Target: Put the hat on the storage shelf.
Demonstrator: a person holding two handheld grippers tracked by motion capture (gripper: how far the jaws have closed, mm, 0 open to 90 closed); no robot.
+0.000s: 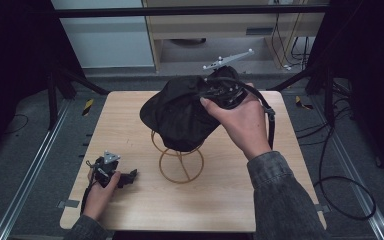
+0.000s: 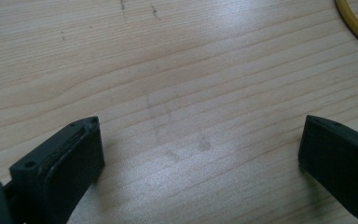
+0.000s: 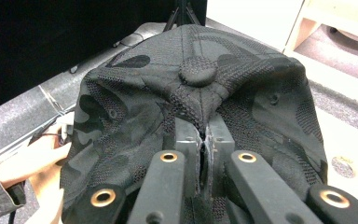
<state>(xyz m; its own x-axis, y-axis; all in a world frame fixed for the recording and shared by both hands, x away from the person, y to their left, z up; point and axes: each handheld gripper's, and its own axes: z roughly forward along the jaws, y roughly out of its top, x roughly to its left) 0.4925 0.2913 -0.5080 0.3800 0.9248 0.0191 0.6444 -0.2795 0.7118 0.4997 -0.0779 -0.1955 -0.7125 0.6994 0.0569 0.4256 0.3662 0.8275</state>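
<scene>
The cap (image 3: 196, 93) is made of matt, textured black cloth; the worktop (image 2: 177, 93) is of smooth, pale wood; the stand (image 1: 180, 160) is of thin glossy wire.

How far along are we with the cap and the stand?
Done: the right tool has pinched the cap by its crown. In hand: the cap sits over the wire stand, not yet released. Left: settle it and let go. The left tool rests open on the table.

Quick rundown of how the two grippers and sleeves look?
Both grippers, left gripper and right gripper, are black with blocky jaws, a grey three-cornered plate on top and a trailing black cable. Brass-coloured rivets on the right one's linkage. Sleeves are dark grey denim.
</scene>
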